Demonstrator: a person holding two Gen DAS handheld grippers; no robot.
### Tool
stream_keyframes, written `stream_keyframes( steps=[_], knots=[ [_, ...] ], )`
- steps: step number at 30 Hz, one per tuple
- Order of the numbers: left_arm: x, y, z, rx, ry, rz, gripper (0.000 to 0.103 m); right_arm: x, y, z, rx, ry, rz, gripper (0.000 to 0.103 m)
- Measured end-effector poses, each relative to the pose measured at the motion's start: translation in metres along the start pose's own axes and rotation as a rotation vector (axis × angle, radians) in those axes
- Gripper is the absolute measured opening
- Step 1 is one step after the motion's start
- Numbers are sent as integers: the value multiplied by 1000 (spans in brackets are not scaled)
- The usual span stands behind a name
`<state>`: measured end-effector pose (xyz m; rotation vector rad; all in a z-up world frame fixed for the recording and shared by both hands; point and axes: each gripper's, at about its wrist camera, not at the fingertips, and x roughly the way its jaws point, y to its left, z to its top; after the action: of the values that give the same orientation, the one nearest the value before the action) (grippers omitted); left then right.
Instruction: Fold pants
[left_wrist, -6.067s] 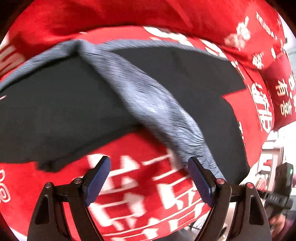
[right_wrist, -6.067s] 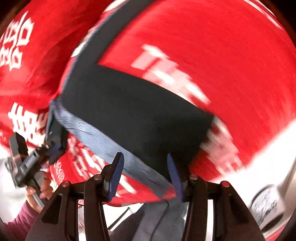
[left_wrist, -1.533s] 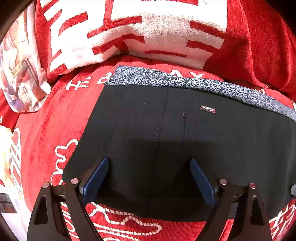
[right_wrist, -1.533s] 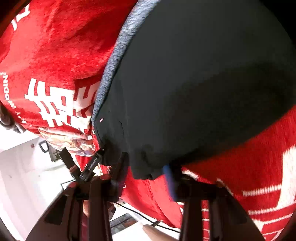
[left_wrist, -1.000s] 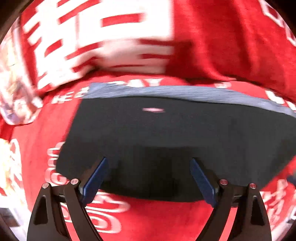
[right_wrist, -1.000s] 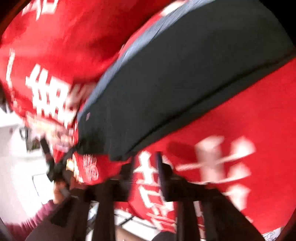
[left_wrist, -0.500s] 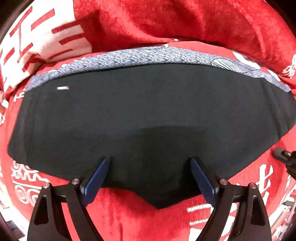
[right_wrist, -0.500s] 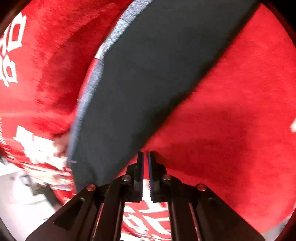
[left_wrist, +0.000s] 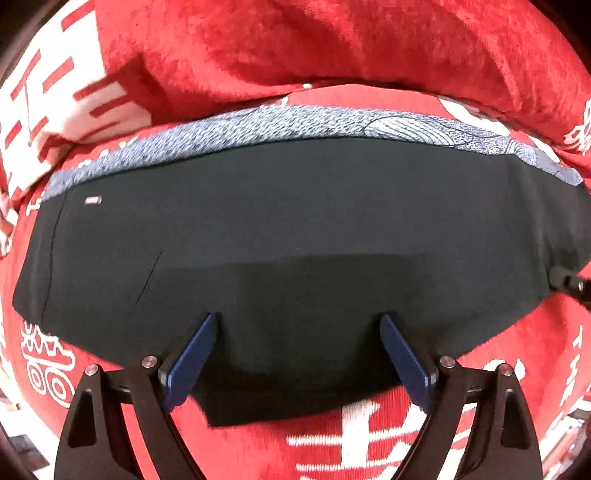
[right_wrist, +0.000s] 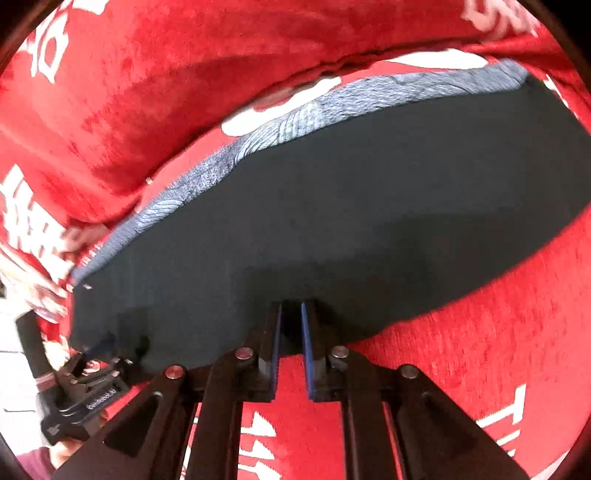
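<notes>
Pants (left_wrist: 295, 240) lie flat on my red printed blanket (left_wrist: 369, 44), grey patterned waistband (left_wrist: 258, 129) along the far edge, near hem curving toward the camera. Through the left wrist lens, my left gripper (left_wrist: 297, 354) stands wide, its blue pads (left_wrist: 188, 358) hanging over the black cloth at the near edge, nothing pinched; bare blanket shows below and to either side. Through the right wrist lens, my right gripper (right_wrist: 291, 332) is nearly closed, jaws having just parted a little, only a thin gap over the hem; whether cloth sits between them I cannot tell. Open red blanket spreads to its right.
</notes>
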<state>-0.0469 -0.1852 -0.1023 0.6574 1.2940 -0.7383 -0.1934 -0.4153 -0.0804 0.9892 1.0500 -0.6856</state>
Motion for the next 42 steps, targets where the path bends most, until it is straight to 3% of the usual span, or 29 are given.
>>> stream_keyframes(
  steps=[7, 9, 11, 19, 29, 32, 42],
  knots=[
    [-21, -4, -8, 16, 26, 45, 91, -22, -22, -30, 54, 83, -10, 22],
    [-24, -10, -13, 34, 35, 57, 91, -29, -31, -40, 76, 99, -11, 34],
    [-27, -16, -20, 52, 43, 74, 91, -35, -40, -50, 105, 106, -16, 41],
    [-39, -55, -49, 135, 83, 78, 91, -52, -78, -96, 234, 126, -14, 44],
    [-50, -149, -79, 360, 138, 11, 91, -62, -99, -114, 359, 91, 42, 44],
    [-53, -168, -86, 444, 141, 13, 91, -69, -100, -117, 365, 72, 53, 50],
    [-48, -191, -79, 468, 168, 24, 91, -89, -129, -126, 428, 42, 77, 54]
  ],
)
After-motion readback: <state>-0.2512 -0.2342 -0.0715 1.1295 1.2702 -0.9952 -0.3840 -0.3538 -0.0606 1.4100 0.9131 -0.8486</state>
